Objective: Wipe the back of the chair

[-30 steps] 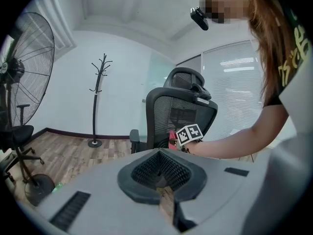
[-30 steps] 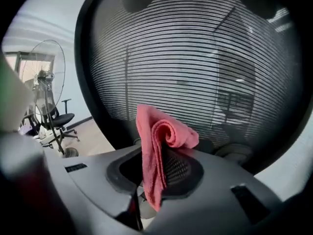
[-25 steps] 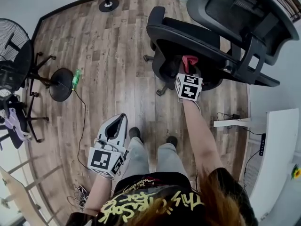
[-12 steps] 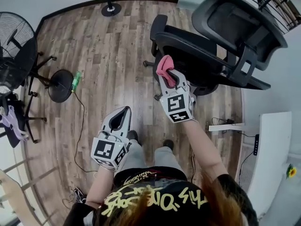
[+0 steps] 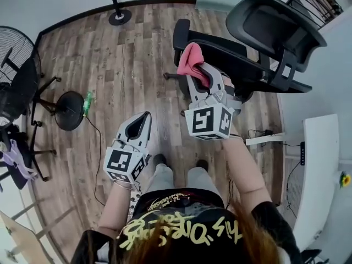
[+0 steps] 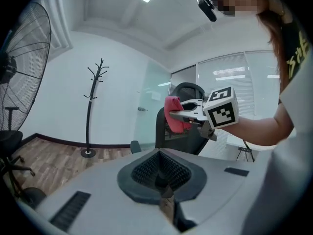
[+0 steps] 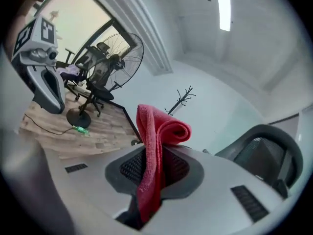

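A black office chair (image 5: pixel 220 48) stands on the wood floor at the upper right, its mesh back (image 5: pixel 275 23) tilted away to the right. My right gripper (image 5: pixel 201 75) is raised in front of the chair and shut on a red cloth (image 5: pixel 190 59), which bunches above its tips. The right gripper view shows the cloth (image 7: pixel 155 146) pinched between the jaws and the chair back (image 7: pixel 266 158) at the right. Lower left, my left gripper (image 5: pixel 143 119) is shut and holds nothing. In its own view the right gripper (image 6: pixel 188 115) holds the cloth (image 6: pixel 173 114) before the chair (image 6: pixel 188 94).
A standing fan (image 5: pixel 19 65) with a round base (image 5: pixel 70 110) is at the left, with a green object (image 5: pixel 87 99) on a cable beside it. A coat stand base (image 5: pixel 119 16) lies at the top. A white desk (image 5: pixel 319 169) and a power strip (image 5: pixel 264 140) are at the right.
My right gripper has lifted the red cloth off the chair seat and brought it up and nearer to me. The left gripper has hardly moved.
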Action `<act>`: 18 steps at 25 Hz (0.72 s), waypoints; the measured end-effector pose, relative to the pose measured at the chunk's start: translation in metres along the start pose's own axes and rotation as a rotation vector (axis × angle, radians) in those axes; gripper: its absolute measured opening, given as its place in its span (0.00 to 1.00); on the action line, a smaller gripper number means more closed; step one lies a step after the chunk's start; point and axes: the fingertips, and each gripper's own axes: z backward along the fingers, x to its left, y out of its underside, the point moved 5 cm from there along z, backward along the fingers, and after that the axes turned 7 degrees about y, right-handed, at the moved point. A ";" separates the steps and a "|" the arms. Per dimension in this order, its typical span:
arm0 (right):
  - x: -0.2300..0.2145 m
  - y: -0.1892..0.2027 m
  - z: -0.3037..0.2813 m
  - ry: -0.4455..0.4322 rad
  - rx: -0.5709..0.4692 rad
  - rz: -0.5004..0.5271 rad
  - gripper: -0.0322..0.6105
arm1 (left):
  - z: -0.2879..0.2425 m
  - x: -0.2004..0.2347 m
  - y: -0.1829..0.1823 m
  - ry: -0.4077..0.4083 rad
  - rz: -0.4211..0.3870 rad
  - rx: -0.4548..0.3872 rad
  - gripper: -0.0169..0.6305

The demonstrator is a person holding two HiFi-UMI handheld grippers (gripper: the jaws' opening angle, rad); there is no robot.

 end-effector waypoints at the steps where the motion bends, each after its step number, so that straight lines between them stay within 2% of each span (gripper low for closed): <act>1: -0.001 -0.001 -0.005 0.017 0.013 0.032 0.15 | 0.002 0.003 0.001 0.003 0.002 0.004 0.01; 6: 0.001 0.005 -0.030 0.067 0.083 0.125 0.15 | 0.013 0.013 0.012 0.009 0.024 0.027 0.01; 10: 0.017 0.020 -0.041 0.052 0.119 0.175 0.15 | 0.017 0.019 0.025 0.006 0.045 0.054 0.01; 18: 0.063 0.090 -0.068 -0.006 0.235 0.154 0.15 | 0.018 0.043 0.053 -0.052 0.082 0.107 0.01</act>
